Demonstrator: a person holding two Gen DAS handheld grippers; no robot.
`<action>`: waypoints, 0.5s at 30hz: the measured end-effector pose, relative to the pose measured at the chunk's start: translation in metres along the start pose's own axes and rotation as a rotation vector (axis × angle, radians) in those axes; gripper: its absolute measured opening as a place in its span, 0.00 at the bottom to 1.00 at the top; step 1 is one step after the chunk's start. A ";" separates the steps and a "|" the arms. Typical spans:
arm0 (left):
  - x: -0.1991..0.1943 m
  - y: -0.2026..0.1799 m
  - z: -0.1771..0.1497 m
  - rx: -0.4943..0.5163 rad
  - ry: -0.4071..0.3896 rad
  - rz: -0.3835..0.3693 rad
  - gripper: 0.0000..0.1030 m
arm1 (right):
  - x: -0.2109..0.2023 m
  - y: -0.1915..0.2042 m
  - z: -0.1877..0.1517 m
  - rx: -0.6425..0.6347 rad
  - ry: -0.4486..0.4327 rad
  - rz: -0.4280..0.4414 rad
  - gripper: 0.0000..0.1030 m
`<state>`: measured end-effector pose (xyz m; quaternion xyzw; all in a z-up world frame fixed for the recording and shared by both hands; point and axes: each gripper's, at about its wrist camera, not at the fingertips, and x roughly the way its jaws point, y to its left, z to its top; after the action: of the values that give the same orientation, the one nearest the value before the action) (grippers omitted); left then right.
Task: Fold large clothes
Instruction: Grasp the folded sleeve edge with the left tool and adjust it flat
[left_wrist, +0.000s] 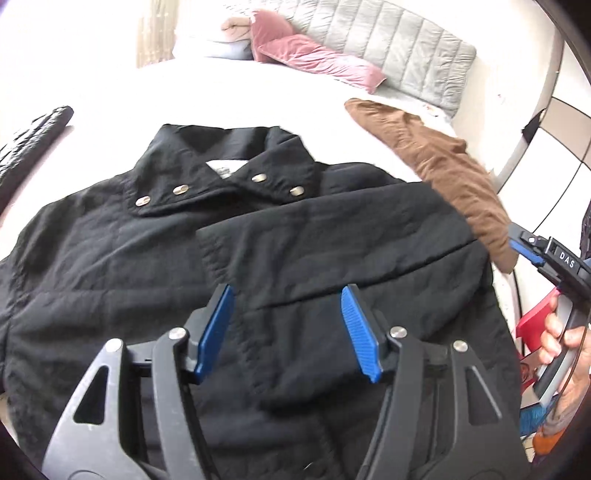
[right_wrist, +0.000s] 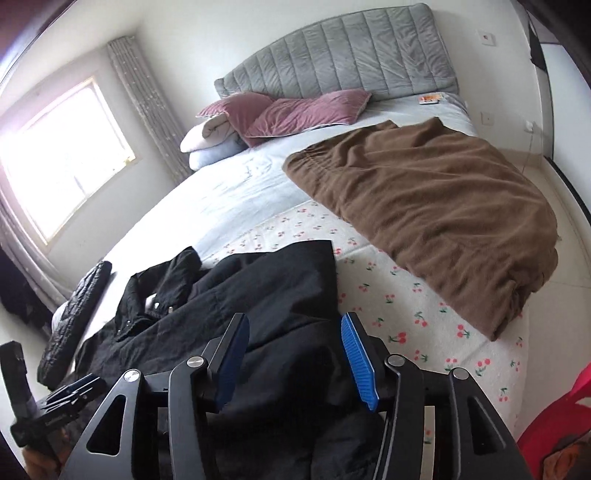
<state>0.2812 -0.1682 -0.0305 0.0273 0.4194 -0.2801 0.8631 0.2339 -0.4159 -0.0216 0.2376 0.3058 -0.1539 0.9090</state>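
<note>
A black jacket (left_wrist: 155, 258) with metal snaps on its collar lies flat on the bed, one sleeve folded across its chest. It also shows in the right wrist view (right_wrist: 273, 295). My left gripper (left_wrist: 288, 295) hovers open over the folded sleeve, empty. My right gripper (right_wrist: 293, 328) is open and empty above the jacket's right edge; in the left wrist view it appears (left_wrist: 532, 251) at the right, held by a hand. The left gripper shows at the lower left of the right wrist view (right_wrist: 70, 387).
A brown blanket (right_wrist: 424, 210) lies on the bed's right side. Pink pillows (right_wrist: 295, 110) and a grey headboard (right_wrist: 340, 51) are at the far end. A black quilted garment (right_wrist: 74, 314) lies left of the jacket. A red object (right_wrist: 554, 424) sits by the bed.
</note>
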 end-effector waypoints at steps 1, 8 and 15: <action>0.010 -0.004 -0.001 0.008 -0.003 -0.020 0.63 | 0.007 0.009 -0.003 -0.024 0.006 0.019 0.52; 0.055 -0.016 -0.039 0.107 0.027 -0.017 0.72 | 0.073 0.008 -0.050 -0.105 0.158 -0.041 0.51; 0.013 0.005 -0.040 -0.013 0.066 0.013 0.78 | 0.033 0.027 -0.039 -0.099 0.163 -0.020 0.65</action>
<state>0.2618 -0.1591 -0.0666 0.0338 0.4493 -0.2709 0.8507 0.2520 -0.3768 -0.0608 0.2011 0.3884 -0.1275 0.8902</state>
